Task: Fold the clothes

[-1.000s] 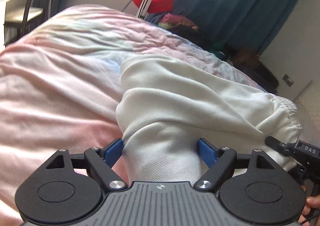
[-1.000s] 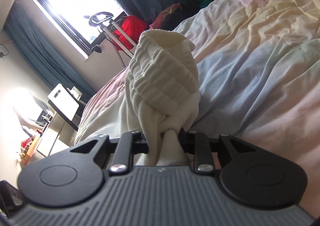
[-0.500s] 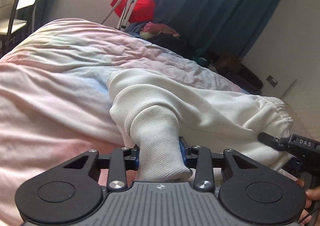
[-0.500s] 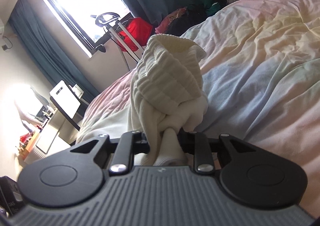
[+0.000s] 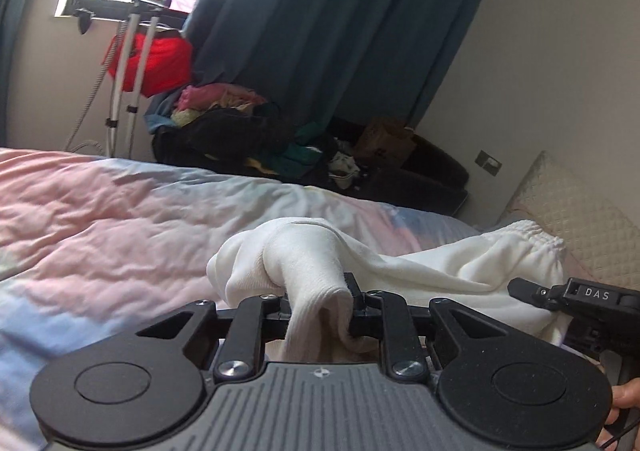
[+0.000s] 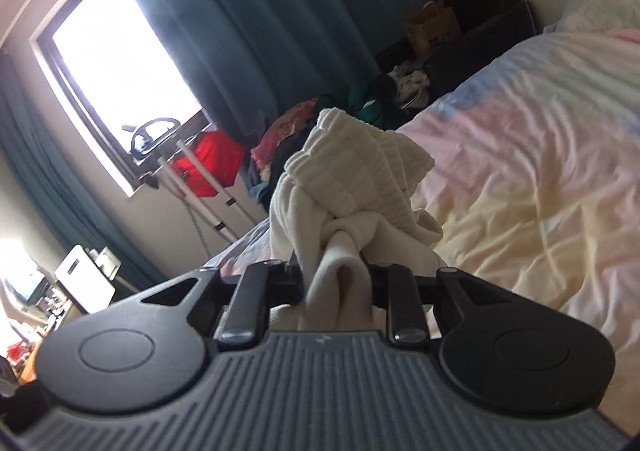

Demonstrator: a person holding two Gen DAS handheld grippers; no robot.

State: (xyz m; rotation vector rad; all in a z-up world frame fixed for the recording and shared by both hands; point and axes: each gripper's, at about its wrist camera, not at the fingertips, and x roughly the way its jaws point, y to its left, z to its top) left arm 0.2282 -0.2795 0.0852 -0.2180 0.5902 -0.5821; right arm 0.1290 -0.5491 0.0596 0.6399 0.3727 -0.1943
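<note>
A white garment with an elastic gathered band hangs between my two grippers above the pastel bed cover. My left gripper is shut on a bunched fold of its plain end. In the right wrist view the same white garment shows its ribbed, gathered band piled up, and my right gripper is shut on a fold just below that band. The right gripper's black body marked DAS shows at the right edge of the left wrist view, against the gathered end.
The pink, blue and yellow bed cover is rumpled. A heap of clothes and a dark seat lie past the bed, before teal curtains. A white stand with a red bag is under the window. A quilted headboard stands right.
My left gripper went from open around the fabric to shut on it. Both grippers have since lifted the garment off the bed and tilted up toward the window and curtains.
</note>
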